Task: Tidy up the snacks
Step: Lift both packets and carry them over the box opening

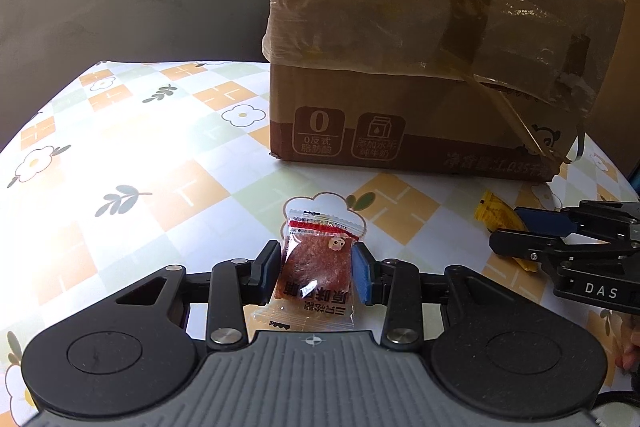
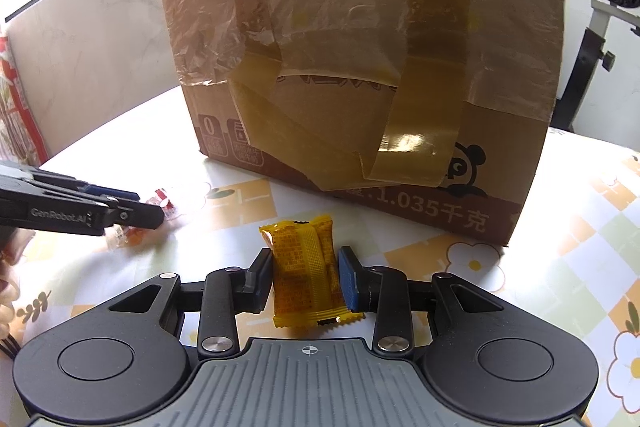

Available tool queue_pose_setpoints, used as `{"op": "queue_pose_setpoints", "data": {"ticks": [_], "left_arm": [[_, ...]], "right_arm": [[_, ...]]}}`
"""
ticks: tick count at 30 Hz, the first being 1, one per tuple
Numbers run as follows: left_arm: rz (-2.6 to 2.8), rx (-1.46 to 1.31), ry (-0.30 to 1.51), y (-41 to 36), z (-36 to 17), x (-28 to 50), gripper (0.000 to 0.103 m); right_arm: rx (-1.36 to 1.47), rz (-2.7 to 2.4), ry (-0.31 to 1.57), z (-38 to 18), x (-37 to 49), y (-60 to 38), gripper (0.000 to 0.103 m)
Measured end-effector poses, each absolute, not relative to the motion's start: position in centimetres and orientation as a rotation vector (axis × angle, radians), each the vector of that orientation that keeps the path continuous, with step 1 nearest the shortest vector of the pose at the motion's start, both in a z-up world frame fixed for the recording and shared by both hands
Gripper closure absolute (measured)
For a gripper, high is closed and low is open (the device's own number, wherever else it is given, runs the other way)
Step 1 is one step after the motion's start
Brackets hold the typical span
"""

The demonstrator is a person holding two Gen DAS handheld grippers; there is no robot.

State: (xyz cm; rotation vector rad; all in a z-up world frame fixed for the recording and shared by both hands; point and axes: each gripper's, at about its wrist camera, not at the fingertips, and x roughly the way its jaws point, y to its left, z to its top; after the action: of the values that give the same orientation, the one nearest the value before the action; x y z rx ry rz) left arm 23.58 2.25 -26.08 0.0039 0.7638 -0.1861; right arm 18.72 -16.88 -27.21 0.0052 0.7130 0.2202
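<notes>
A: What's under you?

B: A glossy tablecloth (image 1: 120,155), checked orange, green and white with flowers; a pale wall behind, windows at twelve in the right view.

A: And your tongs?

B: My left gripper (image 1: 316,273) pinches a crinkly clear packet (image 1: 318,267) holding a red-brown square. At one o'clock stands a taped cardboard box (image 1: 400,131). My right gripper (image 2: 306,277) clamps a yellow foil packet (image 2: 306,275), box (image 2: 360,67) at twelve.

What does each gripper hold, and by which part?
Left gripper: red jerky packet, pinched across its side edges at mid-length. Right gripper: yellow snack packet, likewise by its sides.
</notes>
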Motion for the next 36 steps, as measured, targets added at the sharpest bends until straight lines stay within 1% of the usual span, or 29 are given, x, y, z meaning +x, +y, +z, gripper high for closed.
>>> {"op": "queue_pose_setpoints", "data": {"ticks": [8,20,26,36], "left_arm": [[-0.206,-0.020,0.703,2.8,-23.9,22.5,0.062],[-0.253,-0.064,0.607,3.0,-19.9,21.3,0.062],[-0.273,-0.080,0.529,3.4,-16.9,20.6,0.062],[-0.322,-0.097,0.346,3.1,-9.8,21.0,0.062]], "right_arm": [[0.006,0.207,0.743,-26.7,18.9,-16.7,0.072],[0.015,0.239,0.665,-22.3,16.9,-15.3,0.072],[0.096,0.240,0.547,-18.8,15.5,-15.0,0.072],[0.127,0.272,0.320,-10.2,15.5,-15.9,0.072]]}}
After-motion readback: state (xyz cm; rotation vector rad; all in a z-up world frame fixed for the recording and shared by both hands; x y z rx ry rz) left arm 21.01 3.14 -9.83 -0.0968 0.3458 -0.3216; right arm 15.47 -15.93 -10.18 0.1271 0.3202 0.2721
